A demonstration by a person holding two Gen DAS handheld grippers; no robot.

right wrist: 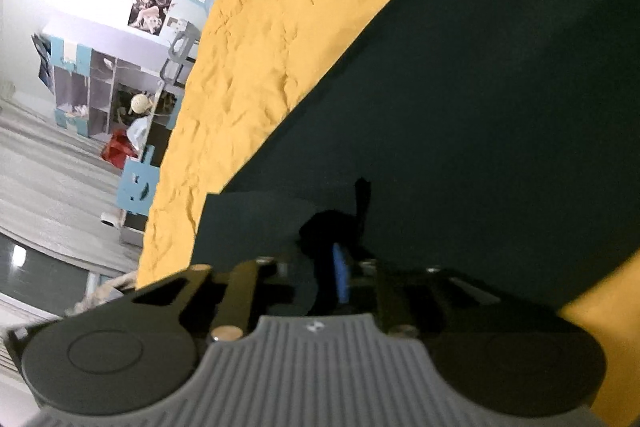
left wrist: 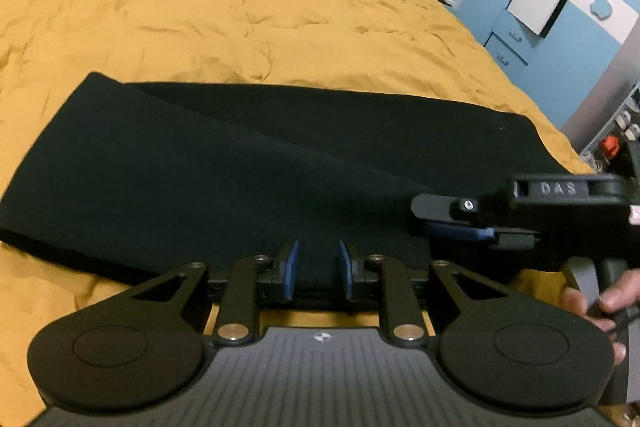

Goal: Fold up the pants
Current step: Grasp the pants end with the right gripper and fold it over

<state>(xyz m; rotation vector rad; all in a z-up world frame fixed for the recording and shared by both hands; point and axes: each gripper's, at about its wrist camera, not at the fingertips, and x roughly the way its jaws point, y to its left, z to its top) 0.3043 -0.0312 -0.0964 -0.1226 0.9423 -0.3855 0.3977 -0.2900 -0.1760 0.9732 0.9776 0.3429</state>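
Observation:
Black pants [left wrist: 248, 167] lie flat on a mustard-yellow bedspread [left wrist: 240, 7], folded lengthwise, running left to right. My left gripper [left wrist: 318, 269] is open, its blue pads apart, with the near edge of the pants between the fingers. My right gripper [left wrist: 452, 227] comes in from the right in the left wrist view and is shut on the pants' near right edge. In the right wrist view the right gripper [right wrist: 326, 275] pinches a bunched fold of the pants [right wrist: 480, 107]; one blue pad [right wrist: 340, 275] shows.
The bed's right edge [left wrist: 560, 131] drops off toward blue-and-white cupboards [left wrist: 560, 7]. In the right wrist view the bedspread [right wrist: 260, 67] ends at the floor [right wrist: 48, 167], with a shelf unit [right wrist: 92, 87] and a red item [right wrist: 116, 151] beyond.

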